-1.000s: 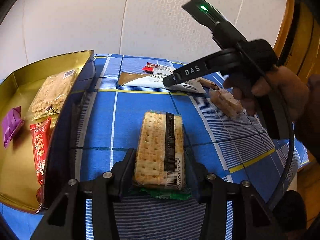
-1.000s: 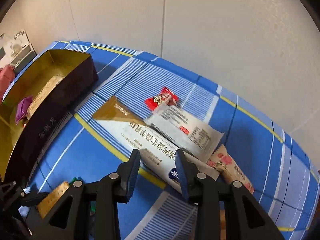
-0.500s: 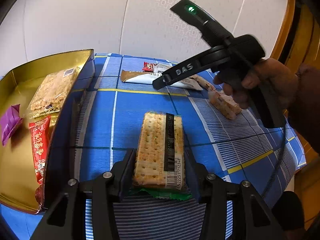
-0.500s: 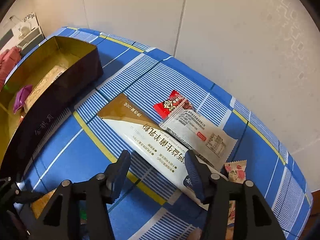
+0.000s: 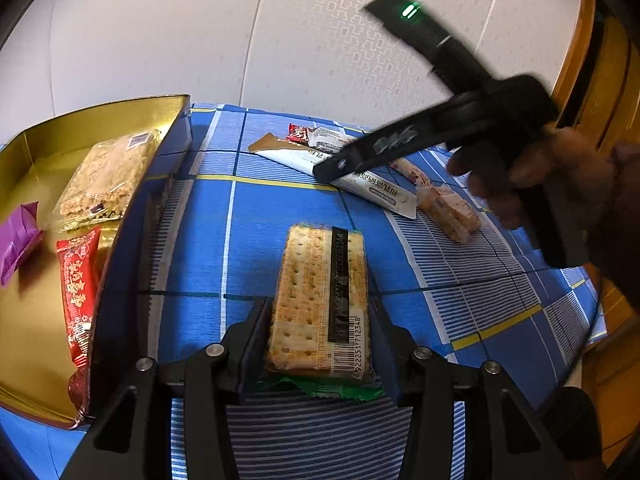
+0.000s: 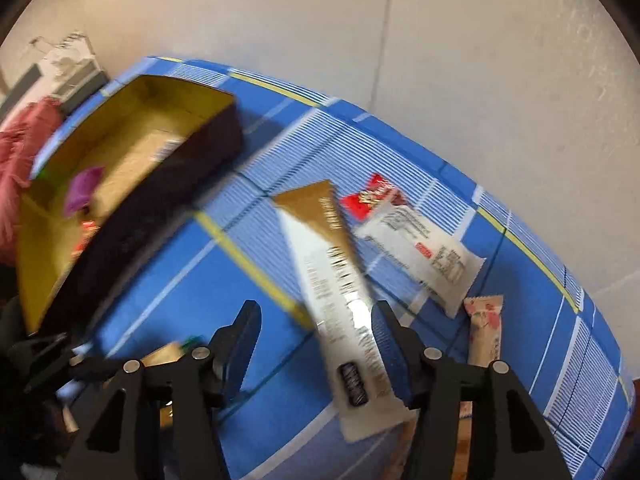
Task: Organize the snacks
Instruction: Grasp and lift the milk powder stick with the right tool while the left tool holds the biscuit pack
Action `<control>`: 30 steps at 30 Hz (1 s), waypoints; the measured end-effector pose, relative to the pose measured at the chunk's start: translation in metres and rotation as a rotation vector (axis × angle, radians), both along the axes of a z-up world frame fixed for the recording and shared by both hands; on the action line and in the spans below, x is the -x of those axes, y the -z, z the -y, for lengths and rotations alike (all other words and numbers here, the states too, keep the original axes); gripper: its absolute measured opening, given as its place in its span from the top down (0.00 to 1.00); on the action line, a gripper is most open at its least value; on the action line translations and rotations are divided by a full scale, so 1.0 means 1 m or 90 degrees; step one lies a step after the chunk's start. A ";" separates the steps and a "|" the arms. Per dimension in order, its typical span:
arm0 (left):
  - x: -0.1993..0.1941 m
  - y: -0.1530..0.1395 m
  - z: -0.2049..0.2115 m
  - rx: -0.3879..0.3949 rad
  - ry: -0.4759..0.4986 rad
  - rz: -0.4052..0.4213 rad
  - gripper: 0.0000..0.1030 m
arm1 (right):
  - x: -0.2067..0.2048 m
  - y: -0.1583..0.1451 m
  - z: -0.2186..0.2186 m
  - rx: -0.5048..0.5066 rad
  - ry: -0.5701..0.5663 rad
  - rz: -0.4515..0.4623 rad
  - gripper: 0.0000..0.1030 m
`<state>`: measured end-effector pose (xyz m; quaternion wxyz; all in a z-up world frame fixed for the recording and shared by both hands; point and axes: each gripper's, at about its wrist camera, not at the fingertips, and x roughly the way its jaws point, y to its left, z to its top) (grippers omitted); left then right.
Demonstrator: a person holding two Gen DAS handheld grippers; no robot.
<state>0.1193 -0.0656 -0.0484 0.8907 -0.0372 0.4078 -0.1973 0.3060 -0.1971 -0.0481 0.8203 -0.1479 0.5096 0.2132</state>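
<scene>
Left claw (image 5: pixel 318 334) clamped on cracker pack (image 5: pixel 320 300), pack resting on blue checked tabletop (image 5: pixel 200 240) just right of gold tin (image 5: pixel 24 312). Tin holds rice cake pack (image 5: pixel 102 176), red packet (image 5: pixel 78 292), purple packet (image 5: pixel 18 236). Right claw (image 6: pixel 314 334) apart, jaws just opened wider, straddling near end of long white-and-brown sachet (image 6: pixel 340 292); right finger touching sachet, left finger clear. Red candy (image 6: pixel 370 196), white packet (image 6: pixel 420 252) lie beyond.

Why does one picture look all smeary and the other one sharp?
Right wrist view: motion-smeared, the long white-and-gold packet and gold tin streaky. Left wrist view: cracker pack crisp, only the other tongs blurred. Both bend the table's lines, fisheye.
</scene>
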 end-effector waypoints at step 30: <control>-0.027 -0.006 0.037 -0.145 0.009 -0.080 0.40 | 0.173 0.031 0.056 -0.072 0.226 0.145 0.67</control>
